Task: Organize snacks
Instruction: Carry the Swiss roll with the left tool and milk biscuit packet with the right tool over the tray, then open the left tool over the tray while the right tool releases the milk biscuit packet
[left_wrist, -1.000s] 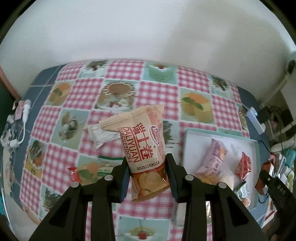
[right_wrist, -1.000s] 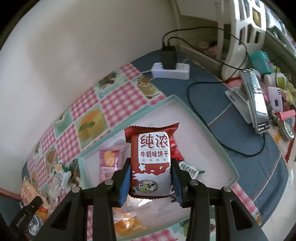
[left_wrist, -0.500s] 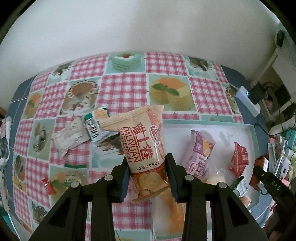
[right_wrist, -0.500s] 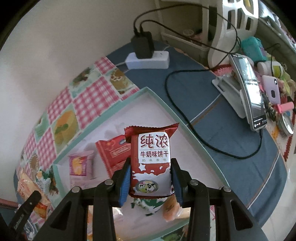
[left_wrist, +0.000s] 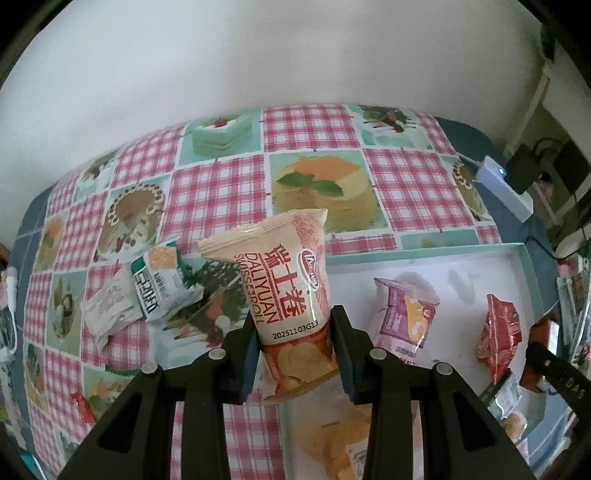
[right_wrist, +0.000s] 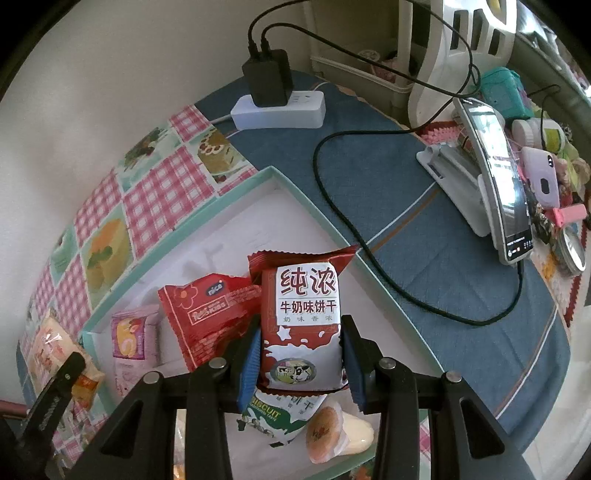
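The desk (left_wrist: 229, 192) has a pink checked cloth with cake pictures on it. On the cloth sits a big flat tray (right_wrist: 207, 214) with a green rim and a white floor. That is where I think the snacks go.

I am in the middle of putting two snacks in the tray. My left gripper (left_wrist: 295, 354) has its fingers (left_wrist: 248, 363) closed on a Swiss roll pack (left_wrist: 284, 295), squeezing it near its bottom end. The pack stands up over the near left corner of the tray, partly over the cloth. My right gripper (right_wrist: 301, 363) has its fingers (right_wrist: 249, 363) closed on a red milk biscuit pack (right_wrist: 303, 310). It hangs over the white floor of the tray.

In the tray there already lie a red snack pack (right_wrist: 207, 314), a pink pack (right_wrist: 131, 343), a green biscuit pack (right_wrist: 273, 417) and a small round jelly cup (right_wrist: 325, 432).

Next I think I should lower both packs onto bare white spots and then open my fingers. The biscuit pack is right above the green pack, so I should slide it to a free place first.

A green and white pack (left_wrist: 159, 284) and a pale wrapper (left_wrist: 107, 314) are on the cloth, not yet in the tray
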